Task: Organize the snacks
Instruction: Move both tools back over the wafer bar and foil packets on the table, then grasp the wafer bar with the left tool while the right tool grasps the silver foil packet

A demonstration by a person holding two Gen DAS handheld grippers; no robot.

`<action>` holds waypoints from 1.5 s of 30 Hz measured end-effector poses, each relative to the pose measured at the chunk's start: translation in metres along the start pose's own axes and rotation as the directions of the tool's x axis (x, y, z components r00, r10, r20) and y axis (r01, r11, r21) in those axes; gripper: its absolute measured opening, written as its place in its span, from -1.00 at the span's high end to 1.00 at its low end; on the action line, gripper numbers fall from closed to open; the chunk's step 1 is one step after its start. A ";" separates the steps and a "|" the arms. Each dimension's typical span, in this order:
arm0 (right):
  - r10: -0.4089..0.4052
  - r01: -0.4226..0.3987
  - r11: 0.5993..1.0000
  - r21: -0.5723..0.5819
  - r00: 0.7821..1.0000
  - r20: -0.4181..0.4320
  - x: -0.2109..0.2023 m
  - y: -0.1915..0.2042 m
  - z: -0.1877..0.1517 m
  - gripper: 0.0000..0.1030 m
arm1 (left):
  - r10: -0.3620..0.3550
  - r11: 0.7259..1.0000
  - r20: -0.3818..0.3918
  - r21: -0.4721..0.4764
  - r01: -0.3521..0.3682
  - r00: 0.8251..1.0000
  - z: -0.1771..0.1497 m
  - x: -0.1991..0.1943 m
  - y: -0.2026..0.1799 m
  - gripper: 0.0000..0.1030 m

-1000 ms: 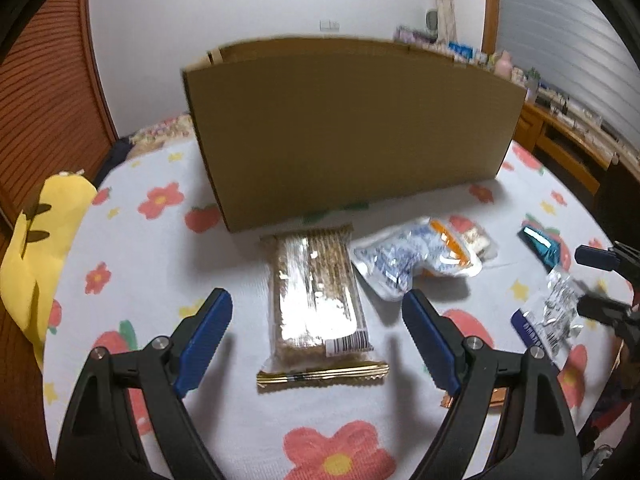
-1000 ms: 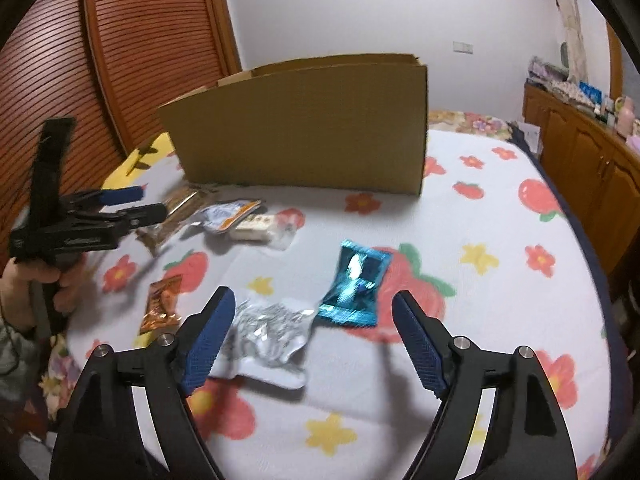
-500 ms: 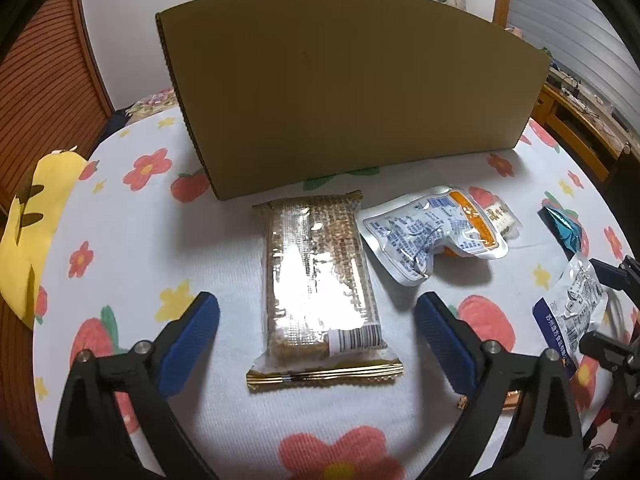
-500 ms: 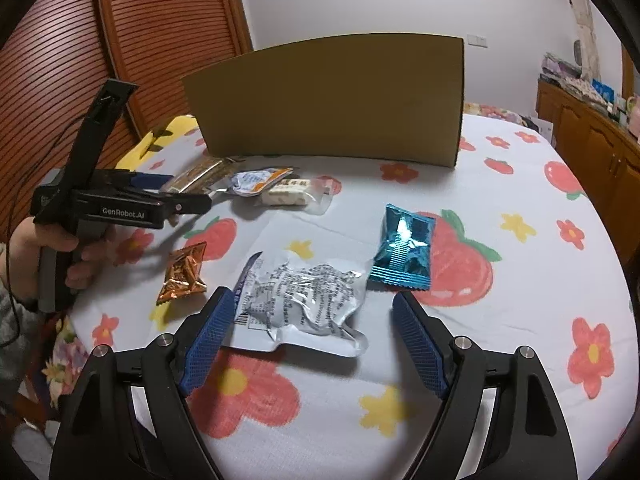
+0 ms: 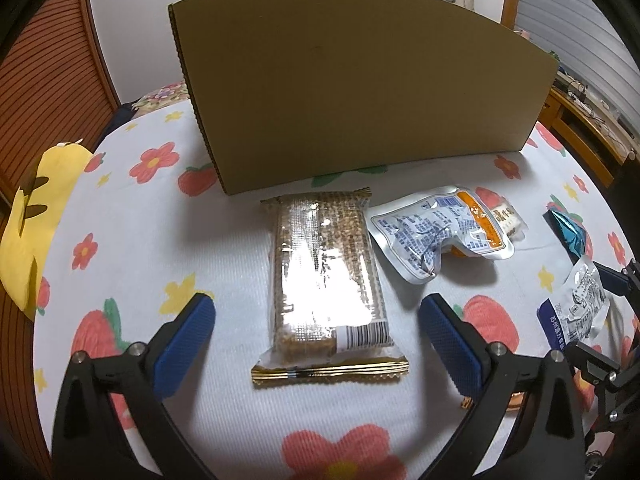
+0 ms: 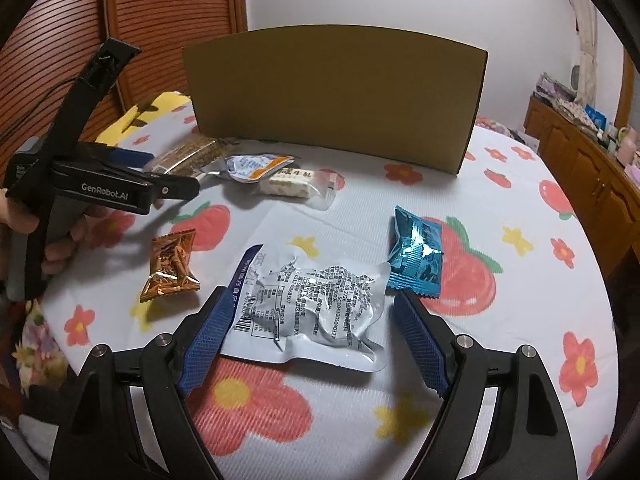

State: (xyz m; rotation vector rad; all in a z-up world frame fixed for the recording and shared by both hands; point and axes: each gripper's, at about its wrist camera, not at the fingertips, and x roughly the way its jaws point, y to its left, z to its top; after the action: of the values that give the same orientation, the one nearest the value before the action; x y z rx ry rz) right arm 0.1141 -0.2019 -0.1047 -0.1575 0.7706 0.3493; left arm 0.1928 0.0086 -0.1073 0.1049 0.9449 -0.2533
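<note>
A cardboard box (image 5: 360, 100) stands at the back of the flowered table; it also shows in the right wrist view (image 6: 332, 96). A long brown cereal bar (image 5: 326, 280) lies before it, between the open jaws of my left gripper (image 5: 318, 320). My right gripper (image 6: 312, 324) is open around a silver pouch (image 6: 316, 300). A blue candy packet (image 6: 416, 256), an orange candy packet (image 6: 170, 266), a white-and-orange pouch (image 5: 440, 236) and a nougat bar (image 6: 292, 184) lie nearby.
A yellow cushion (image 5: 32, 216) lies at the table's left edge. A wooden sideboard (image 6: 592, 168) with small items stands to the right. A slatted wooden door (image 6: 160, 20) is behind on the left. The left gripper's body (image 6: 104, 188) reaches in from the left.
Both grippers have moved forward and down. The left jaws now flank the cereal bar's near end. The right jaws now flank the silver pouch.
</note>
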 end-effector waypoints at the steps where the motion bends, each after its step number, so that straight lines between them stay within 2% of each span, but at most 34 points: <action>1: -0.001 0.001 1.000 -0.001 1.000 0.000 0.000 0.001 0.000 -0.63 | -0.001 1.000 -0.003 0.003 0.001 1.000 0.001 0.000 0.000 -1.00; 4: 0.001 -0.001 1.000 -0.003 1.000 0.003 -0.001 0.000 -0.001 -0.61 | -0.007 1.000 -0.006 0.007 0.007 1.000 0.001 0.000 0.003 -1.00; 9: 0.017 -0.016 1.000 -0.011 1.000 0.013 -0.003 0.003 -0.003 -0.43 | -0.030 1.000 0.013 0.008 0.030 0.999 0.001 -0.002 0.006 -0.94; 11: 0.016 -0.016 1.000 -0.012 1.000 0.016 -0.004 0.004 -0.004 -0.41 | -0.040 0.999 0.025 0.011 0.039 0.999 0.003 -0.004 0.007 -0.80; 16: 0.027 -0.027 1.000 0.005 0.999 0.025 -0.006 0.000 -0.005 -0.30 | -0.040 0.999 0.024 0.008 0.039 0.999 0.009 0.000 0.009 -0.67; 18: 0.032 -0.032 0.999 0.008 0.999 0.026 -0.007 -0.001 -0.005 -0.29 | -0.029 1.000 0.035 0.014 0.028 0.999 0.010 0.000 0.009 -0.42; 20: 0.033 -0.033 0.999 0.006 0.999 0.027 -0.007 -0.001 -0.005 -0.29 | -0.031 0.999 0.050 0.016 0.030 0.998 0.010 -0.003 0.009 0.09; 28: 0.045 -0.045 0.999 0.006 0.999 0.018 -0.006 -0.003 -0.003 -0.29 | -0.028 1.000 0.099 0.001 0.028 0.995 0.005 -0.015 0.012 0.18; 33: 0.052 -0.052 0.999 0.002 0.999 -0.001 -0.002 -0.003 0.001 -0.38 | -0.050 0.998 0.145 -0.033 0.056 0.988 -0.003 -0.030 0.018 0.18; 37: 0.040 -0.040 0.999 -0.032 0.999 -0.017 0.001 0.005 0.001 -0.55 | -0.058 0.997 0.183 -0.044 0.067 0.981 -0.009 -0.041 0.019 0.18; 40: 0.031 -0.031 0.999 -0.042 0.999 -0.018 0.002 0.008 0.001 -0.55 | -0.067 0.995 0.200 -0.055 0.079 0.978 -0.013 -0.046 0.020 0.18; 42: 0.031 -0.031 0.999 -0.042 0.999 -0.013 0.001 0.007 0.001 -0.48 | -0.073 0.995 0.205 -0.057 0.086 0.976 -0.016 -0.048 0.019 0.18; 44: 0.033 -0.033 0.999 -0.026 0.999 -0.005 0.000 0.004 0.001 -0.24 | -0.076 0.995 0.207 -0.052 0.088 0.975 -0.017 -0.049 0.016 0.18; 45: 0.038 -0.038 0.999 -0.015 0.999 0.002 -0.001 0.001 0.002 -0.20 | -0.075 0.995 0.209 -0.048 0.086 0.975 -0.018 -0.049 0.014 0.18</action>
State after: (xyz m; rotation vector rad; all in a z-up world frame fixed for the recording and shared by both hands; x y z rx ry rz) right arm 0.1141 -0.2008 -0.1023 -0.1571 0.7691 0.3912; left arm 0.1548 0.0344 -0.0783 -0.0120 0.7485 -0.3062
